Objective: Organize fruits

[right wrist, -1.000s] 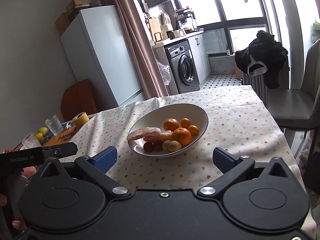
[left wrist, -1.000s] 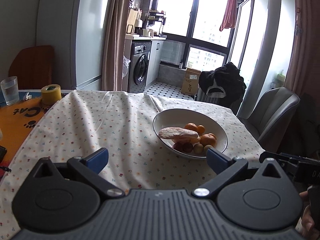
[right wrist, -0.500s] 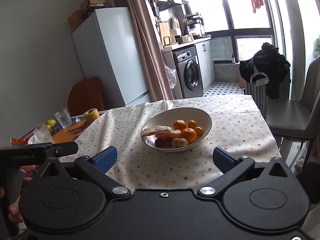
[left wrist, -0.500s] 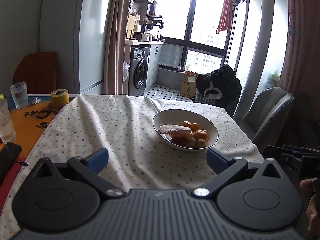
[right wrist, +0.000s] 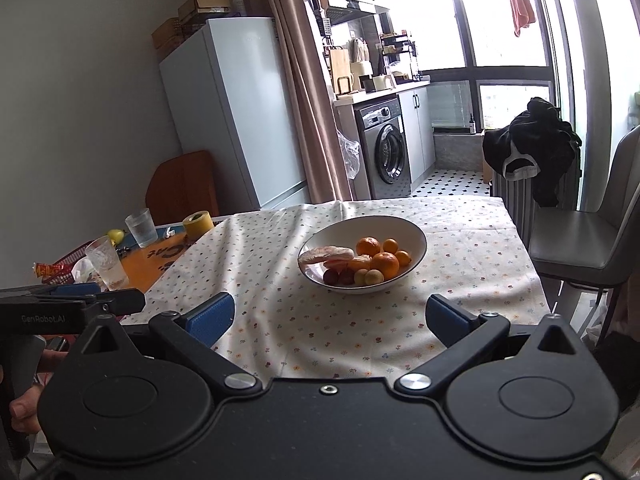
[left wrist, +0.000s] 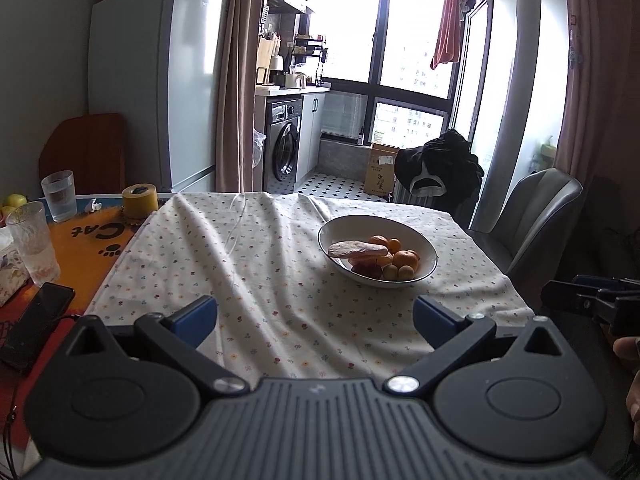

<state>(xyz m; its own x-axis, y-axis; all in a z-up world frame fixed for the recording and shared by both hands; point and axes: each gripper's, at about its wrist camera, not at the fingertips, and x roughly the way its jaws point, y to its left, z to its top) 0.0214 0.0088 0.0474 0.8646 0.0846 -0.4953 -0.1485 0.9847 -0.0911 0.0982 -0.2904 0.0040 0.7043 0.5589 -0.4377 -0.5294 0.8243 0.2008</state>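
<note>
- The white bowl (left wrist: pixel 378 250) (right wrist: pixel 362 254) sits right of centre in the left wrist view and near the middle of the right wrist view, resting on the flowered tablecloth (left wrist: pixel 260 264) (right wrist: pixel 460 264) that covers the surface.
- Inside the bowl lie several oranges (left wrist: pixel 406 259) (right wrist: pixel 385 263), two dark red fruits (right wrist: pixel 338 277), small pale green-yellow fruits (left wrist: pixel 397 272) (right wrist: pixel 368 277) and a flat pinkish wrapped item (left wrist: pixel 352 249) (right wrist: pixel 326 255) laid across the pile.
- The left claw (left wrist: pixel 314 318) fills the lower part of its frame, released, its blue-padded fingers (left wrist: pixel 196 318) spread wide over the cloth and holding nothing; the bowl is well apart, beyond them.
- The right claw (right wrist: pixel 328 316) is likewise released and empty in the lower part of its frame, its blue pads (right wrist: pixel 210 316) wide apart, with the bowl beyond the gap.
- At the left of both frames an orange mat (left wrist: pixel 88 240) (right wrist: pixel 150 260) carries two drinking glasses (left wrist: pixel 60 196) (right wrist: pixel 141 227), a yellow tape roll (left wrist: pixel 140 202) (right wrist: pixel 198 224) and, in the left wrist view, a dark phone (left wrist: pixel 36 324) at the lower left edge.
- A grey chair (left wrist: pixel 540 216) (right wrist: pixel 588 240) stands at the right edge of the surface.
- Behind, in the upper half of the frames, stand a white fridge (left wrist: pixel 160 80) (right wrist: pixel 232 112), a washing machine (left wrist: pixel 286 146) (right wrist: pixel 386 148) and bright windows (left wrist: pixel 380 32).
</note>
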